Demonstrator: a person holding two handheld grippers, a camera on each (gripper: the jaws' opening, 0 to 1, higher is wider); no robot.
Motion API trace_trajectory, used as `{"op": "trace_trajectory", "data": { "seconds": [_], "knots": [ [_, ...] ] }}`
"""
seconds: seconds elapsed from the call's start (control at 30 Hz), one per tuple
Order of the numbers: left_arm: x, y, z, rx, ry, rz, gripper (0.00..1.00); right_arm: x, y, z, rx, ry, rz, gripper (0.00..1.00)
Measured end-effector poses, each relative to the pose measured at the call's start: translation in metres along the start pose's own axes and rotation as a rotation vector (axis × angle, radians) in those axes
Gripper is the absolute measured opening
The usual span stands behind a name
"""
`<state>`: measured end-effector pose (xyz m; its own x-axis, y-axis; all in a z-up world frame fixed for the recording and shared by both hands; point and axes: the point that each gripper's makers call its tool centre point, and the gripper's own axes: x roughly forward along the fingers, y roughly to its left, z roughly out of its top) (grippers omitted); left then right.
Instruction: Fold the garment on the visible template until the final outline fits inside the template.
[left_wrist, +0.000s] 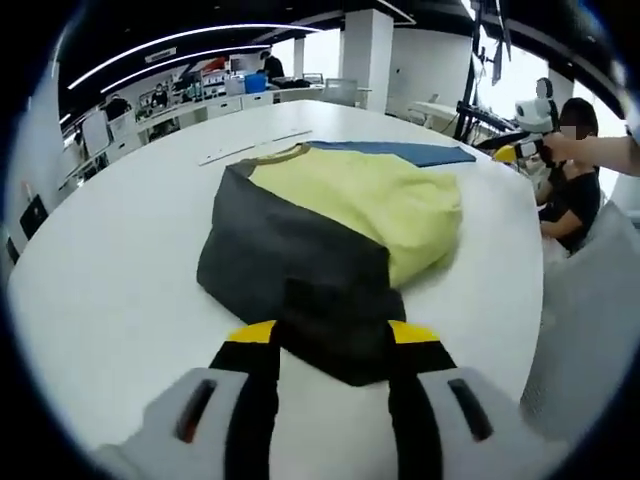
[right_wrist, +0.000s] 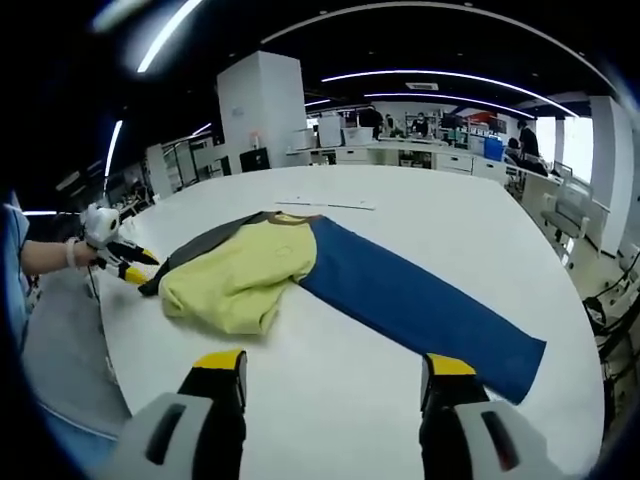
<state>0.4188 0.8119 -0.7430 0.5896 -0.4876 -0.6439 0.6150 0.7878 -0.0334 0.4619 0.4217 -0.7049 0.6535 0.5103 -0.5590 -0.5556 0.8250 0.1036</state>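
The garment (right_wrist: 300, 270) lies on the white worktop (right_wrist: 420, 220), its blue sleeve (right_wrist: 420, 305) stretched out. The left gripper (left_wrist: 330, 335) is closed on the dark grey sleeve (left_wrist: 290, 270). The right gripper (right_wrist: 335, 365) stands open above the bare worktop.

Left gripper (left_wrist: 330, 350): dark sleeve (left_wrist: 300, 280) cloth covers the tips, so grip can't be judged. Blue sleeve (left_wrist: 400, 152) mostly hidden behind yellow body (left_wrist: 370, 205) at 12 o'clock. Template not discernible under garment. Person (left_wrist: 572, 190) at 3 o'clock cut by edge.
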Motion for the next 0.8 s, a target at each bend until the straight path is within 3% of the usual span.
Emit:
{"op": "trace_trajectory", "data": {
  "seconds": [0.2,0.4,0.53,0.67,0.73,0.8],
  "knots": [
    [0.000,-0.009,0.000,0.055,0.016,-0.013,0.52,0.000,0.000,0.001,-0.001,-0.002,0.000,0.70],
    [0.006,-0.021,0.004,0.073,0.010,-0.021,0.72,0.000,0.001,0.000,0.003,-0.004,0.002,0.70],
    [0.010,-0.028,0.006,0.093,0.015,-0.015,0.70,0.001,0.002,-0.002,0.006,0.000,0.002,0.70],
    [0.013,-0.035,0.010,0.131,0.010,-0.003,0.59,0.001,0.002,-0.004,0.010,0.002,0.005,0.70],
    [0.014,-0.034,0.009,0.242,0.028,0.023,0.52,0.000,0.001,-0.005,0.014,0.004,0.004,0.70],
    [0.016,-0.036,0.006,0.297,0.052,0.033,0.46,0.000,0.002,-0.006,0.016,0.005,0.005,0.70]
  ]
}}
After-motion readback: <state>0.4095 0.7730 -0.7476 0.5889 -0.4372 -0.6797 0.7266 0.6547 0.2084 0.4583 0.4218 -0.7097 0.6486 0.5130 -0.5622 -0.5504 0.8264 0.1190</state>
